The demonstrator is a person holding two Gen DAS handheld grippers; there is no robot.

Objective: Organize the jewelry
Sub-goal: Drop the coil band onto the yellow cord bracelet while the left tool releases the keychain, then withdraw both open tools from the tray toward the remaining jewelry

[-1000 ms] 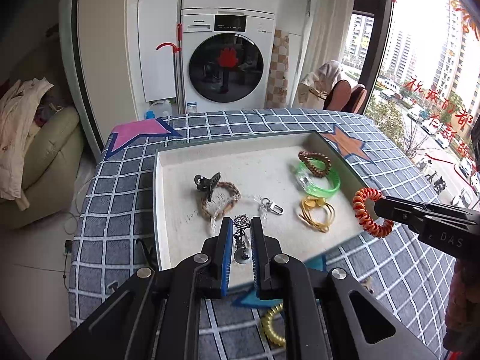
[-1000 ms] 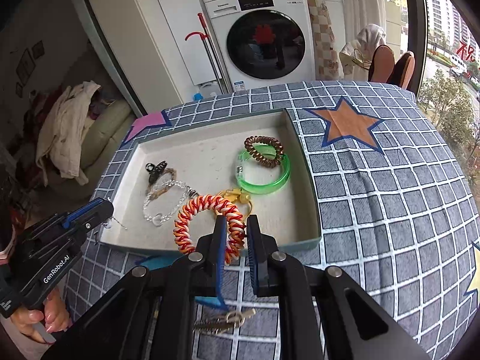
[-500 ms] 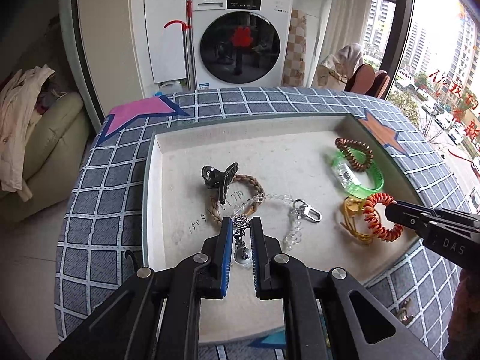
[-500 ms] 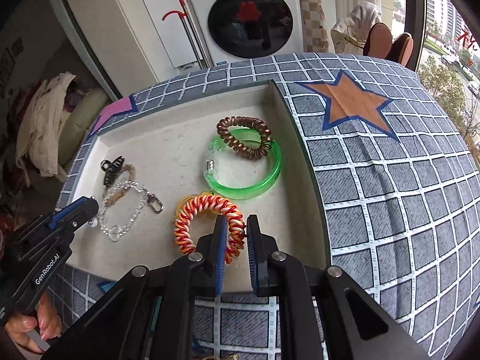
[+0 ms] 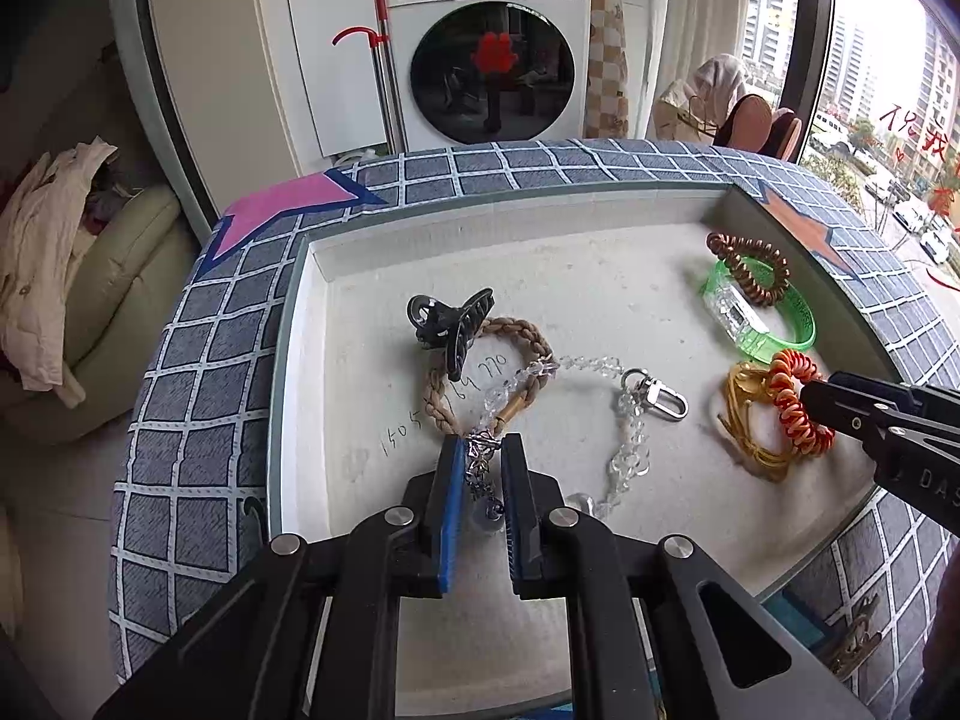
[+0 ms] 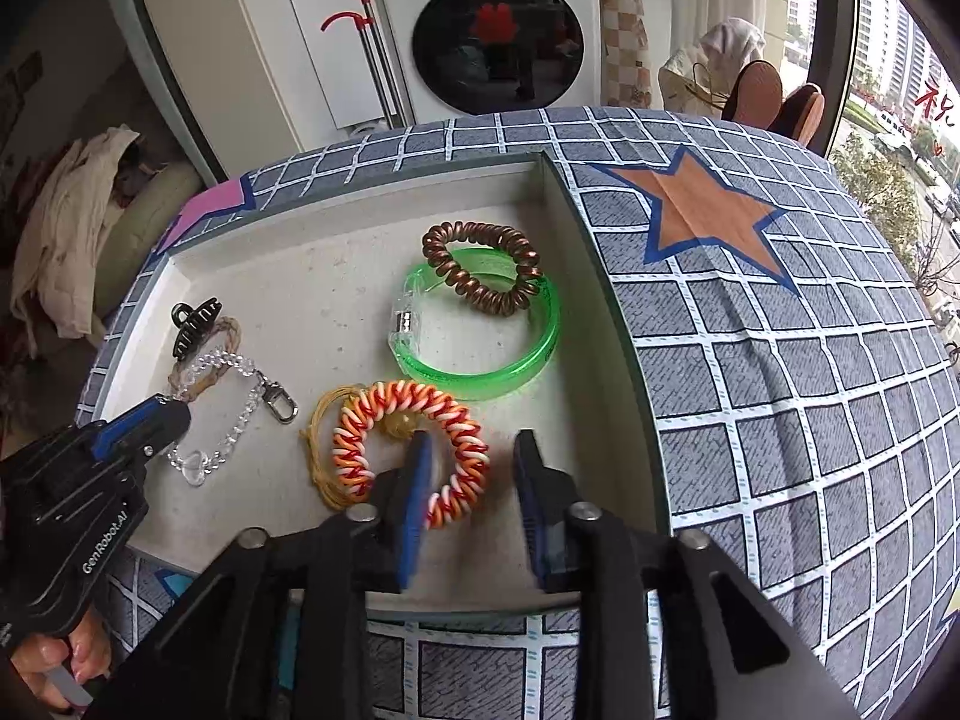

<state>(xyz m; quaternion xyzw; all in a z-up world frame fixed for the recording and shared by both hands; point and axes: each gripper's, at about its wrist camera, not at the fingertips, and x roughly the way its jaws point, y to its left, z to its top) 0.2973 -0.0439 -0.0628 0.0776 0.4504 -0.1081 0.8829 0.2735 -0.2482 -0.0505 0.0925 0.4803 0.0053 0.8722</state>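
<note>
A white tray [image 5: 282, 372] sits on the checked tablecloth. My left gripper [image 5: 483, 449] is shut on a thin silver chain [image 5: 480, 463] with a small pendant, low over the tray's near side. It also shows at the left of the right wrist view [image 6: 162, 414]. My right gripper [image 6: 473, 441] has its jaws opening. An orange, red and white coil hair tie [image 6: 360, 426] rests on a yellow cord [image 6: 318, 450] on the tray floor. Its near side lies between the pads, and the right pad stands clear of it. From the left wrist view the right gripper [image 5: 834, 399] is at the coil tie [image 5: 798, 402].
In the tray lie a black claw clip [image 5: 450, 324], a braided brown bracelet [image 5: 522, 327], a clear bead chain with a clasp [image 5: 630, 420], and a green bangle [image 6: 480, 372] under a brown coil tie [image 6: 480, 264]. A washing machine [image 5: 492, 60] stands beyond the table.
Both grippers have come down into the tray. The right jaws have spread apart and the coil tie now rests on the yellow cord. The left gripper still pinches the silver chain.
</note>
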